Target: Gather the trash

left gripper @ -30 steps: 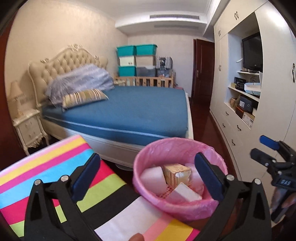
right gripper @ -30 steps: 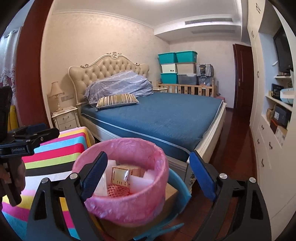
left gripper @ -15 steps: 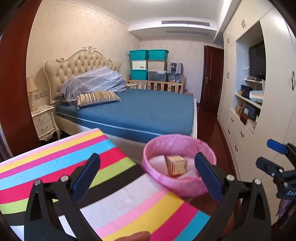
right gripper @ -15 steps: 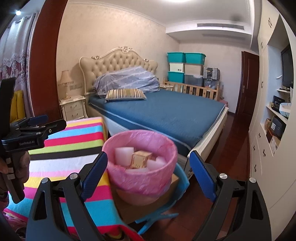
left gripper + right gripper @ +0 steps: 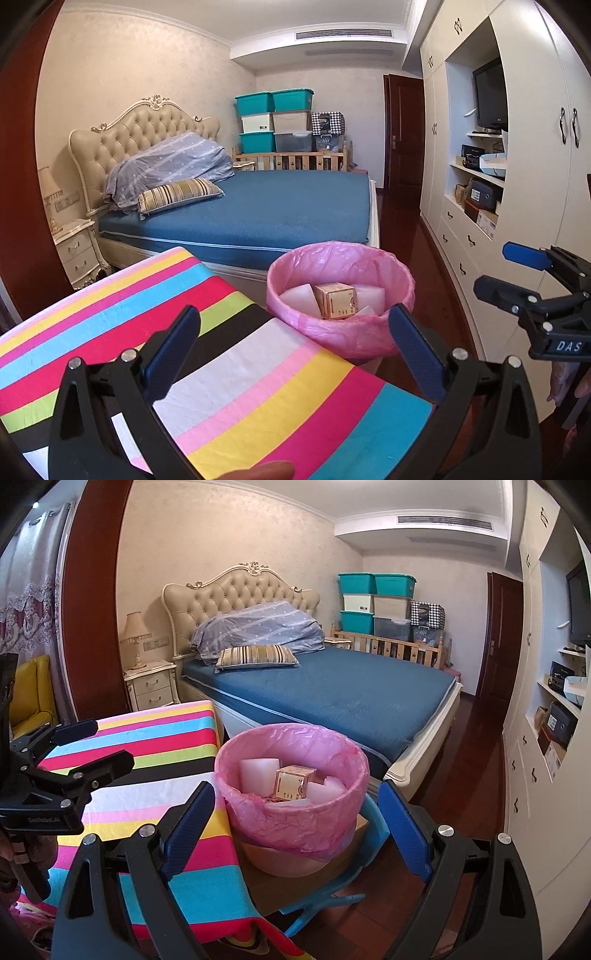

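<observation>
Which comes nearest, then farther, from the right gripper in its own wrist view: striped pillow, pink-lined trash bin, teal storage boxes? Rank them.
1. Pink-lined trash bin, just ahead of the right gripper.
2. Striped pillow, on the bed's head end.
3. Teal storage boxes, stacked at the far wall.

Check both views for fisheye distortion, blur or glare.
Left wrist view: sharp; white wardrobe wall bows strongly at the edge; no glare. Right wrist view: sharp; brown wooden pillar curves; pink-lined round trash bin evenly lit; dark vignette at the corners.
</observation>
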The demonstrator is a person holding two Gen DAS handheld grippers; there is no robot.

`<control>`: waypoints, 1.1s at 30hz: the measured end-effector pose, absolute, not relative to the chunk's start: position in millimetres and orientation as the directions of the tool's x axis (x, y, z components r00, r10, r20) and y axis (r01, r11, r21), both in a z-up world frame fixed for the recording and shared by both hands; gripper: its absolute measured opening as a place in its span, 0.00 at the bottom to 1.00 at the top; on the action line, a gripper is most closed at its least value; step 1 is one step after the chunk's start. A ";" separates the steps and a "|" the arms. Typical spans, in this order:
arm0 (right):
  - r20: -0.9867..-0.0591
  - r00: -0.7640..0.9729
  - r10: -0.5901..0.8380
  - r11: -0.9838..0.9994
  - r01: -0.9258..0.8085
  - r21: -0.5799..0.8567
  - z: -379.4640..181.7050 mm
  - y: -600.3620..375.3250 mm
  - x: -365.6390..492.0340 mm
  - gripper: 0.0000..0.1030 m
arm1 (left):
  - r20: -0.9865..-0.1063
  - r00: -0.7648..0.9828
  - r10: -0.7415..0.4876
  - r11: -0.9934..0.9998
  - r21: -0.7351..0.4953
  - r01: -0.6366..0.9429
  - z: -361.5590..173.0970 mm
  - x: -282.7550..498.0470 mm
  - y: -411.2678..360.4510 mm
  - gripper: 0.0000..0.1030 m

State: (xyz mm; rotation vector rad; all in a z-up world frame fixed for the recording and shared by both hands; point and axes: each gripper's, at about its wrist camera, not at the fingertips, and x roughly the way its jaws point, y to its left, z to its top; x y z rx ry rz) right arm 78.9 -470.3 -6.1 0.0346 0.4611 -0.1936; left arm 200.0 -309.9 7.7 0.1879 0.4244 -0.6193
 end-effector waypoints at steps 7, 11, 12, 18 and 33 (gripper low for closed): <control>-0.455 0.874 -0.171 0.982 0.189 -0.007 -10.0 -471.2 79.6 0.82 | -0.445 0.724 -0.528 0.796 0.039 0.604 6.5 199.2 -309.7 0.96; -0.454 0.875 -0.171 0.982 0.188 -0.006 -10.0 -471.1 80.2 0.82 | -0.445 0.722 -0.529 0.796 0.035 0.604 6.1 199.4 -308.6 0.96; -0.453 0.875 -0.171 0.982 0.188 -0.007 -10.2 -470.6 80.2 0.82 | -0.445 0.722 -0.529 0.796 0.035 0.605 6.0 199.4 -308.3 0.96; -0.455 0.874 -0.169 0.982 0.187 -0.006 -9.7 -471.2 80.6 0.82 | -0.447 0.723 -0.527 0.798 0.034 0.602 4.5 199.9 -307.8 0.96; -0.456 0.874 -0.169 0.982 0.187 -0.006 -9.9 -470.2 80.6 0.82 | -0.444 0.725 -0.527 0.798 0.035 0.601 3.6 201.1 -305.3 0.96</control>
